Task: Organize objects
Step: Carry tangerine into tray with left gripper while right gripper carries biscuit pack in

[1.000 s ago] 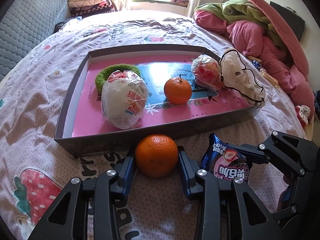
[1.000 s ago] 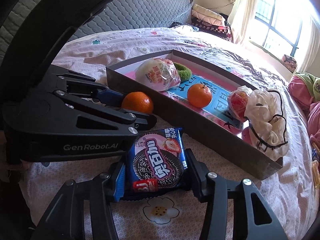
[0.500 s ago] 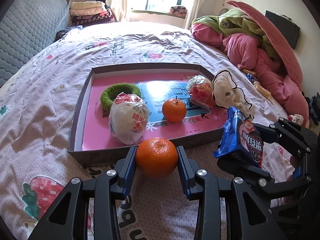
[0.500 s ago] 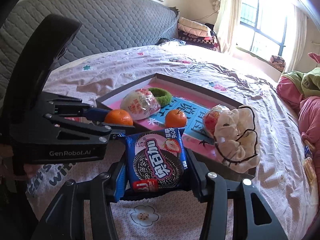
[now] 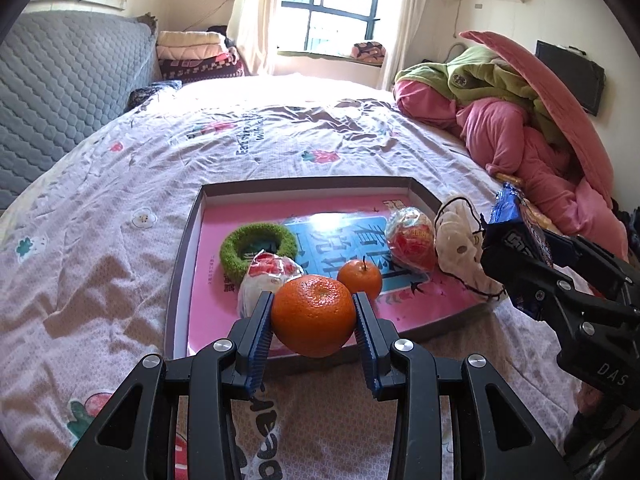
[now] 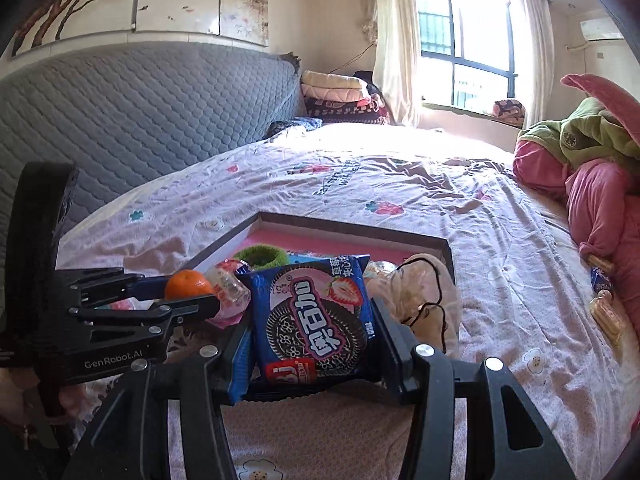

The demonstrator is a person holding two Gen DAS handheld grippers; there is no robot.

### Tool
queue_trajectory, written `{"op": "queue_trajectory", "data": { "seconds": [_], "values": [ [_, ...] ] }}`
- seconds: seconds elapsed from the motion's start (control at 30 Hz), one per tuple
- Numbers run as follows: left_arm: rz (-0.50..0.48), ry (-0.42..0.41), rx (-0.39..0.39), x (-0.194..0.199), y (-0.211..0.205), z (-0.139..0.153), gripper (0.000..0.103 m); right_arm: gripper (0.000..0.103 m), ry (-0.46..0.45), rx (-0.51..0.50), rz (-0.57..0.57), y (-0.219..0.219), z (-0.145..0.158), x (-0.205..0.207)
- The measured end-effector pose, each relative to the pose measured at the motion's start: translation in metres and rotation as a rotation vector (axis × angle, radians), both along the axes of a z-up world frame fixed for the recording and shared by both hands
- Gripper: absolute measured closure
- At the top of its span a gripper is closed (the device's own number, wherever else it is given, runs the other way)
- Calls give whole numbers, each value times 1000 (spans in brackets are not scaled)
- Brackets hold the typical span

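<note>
1. The left wrist view looks down into the tray (image 5: 182, 280): a green ring (image 5: 258, 251), a white wrapped packet (image 5: 264, 286), a smaller orange (image 5: 359, 279), a red wrapped packet (image 5: 412, 238) and a cream cloth pouch (image 5: 464, 254) draped over its right-hand rim.
2. The right wrist view shows that tray (image 6: 450, 258) only at mid-frame, mostly hidden behind the cookie packet (image 6: 316, 320); its far rim and right corner stay visible.
3. The left gripper (image 5: 314, 320) has its fingers pressed on both sides of a large orange (image 5: 314, 314), which hangs above the tray's near edge at lower centre of the frame. In the right wrist view the same gripper (image 6: 192, 296) sits at the left, the orange (image 6: 188, 283) between its tips.
4. The right gripper (image 6: 314, 344) has its fingers closed on the sides of the blue cookie packet, held upright, printed face to the camera. From the left wrist view this gripper (image 5: 516, 256) shows at the right edge, just beside the pouch.
5. The pink patterned bed (image 5: 100, 208) lies open left of and beyond the tray.
6. Pink and green bedding (image 5: 512, 120) is heaped at the upper right; a grey quilted headboard (image 6: 140, 112) fills the upper left.
7. Inside the tray, bare pink floor shows along the left and near sides.
</note>
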State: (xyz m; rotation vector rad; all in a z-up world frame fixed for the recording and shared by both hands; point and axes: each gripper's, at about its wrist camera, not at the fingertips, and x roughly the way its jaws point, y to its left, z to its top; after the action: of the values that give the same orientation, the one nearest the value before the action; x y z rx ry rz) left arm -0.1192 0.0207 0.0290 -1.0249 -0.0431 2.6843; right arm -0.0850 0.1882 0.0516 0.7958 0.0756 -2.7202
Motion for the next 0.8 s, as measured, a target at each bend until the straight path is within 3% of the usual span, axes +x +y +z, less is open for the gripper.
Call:
{"op": "queue_trajectory", "data": {
  "seconds": [0.43, 0.8],
  "values": [
    [33, 19, 28, -23, 18, 2, 63, 51, -16, 5, -88, 11, -10, -30],
    [28, 6, -25, -34, 39, -13, 63, 51, -60, 57, -93, 7, -29, -47]
  ]
}}
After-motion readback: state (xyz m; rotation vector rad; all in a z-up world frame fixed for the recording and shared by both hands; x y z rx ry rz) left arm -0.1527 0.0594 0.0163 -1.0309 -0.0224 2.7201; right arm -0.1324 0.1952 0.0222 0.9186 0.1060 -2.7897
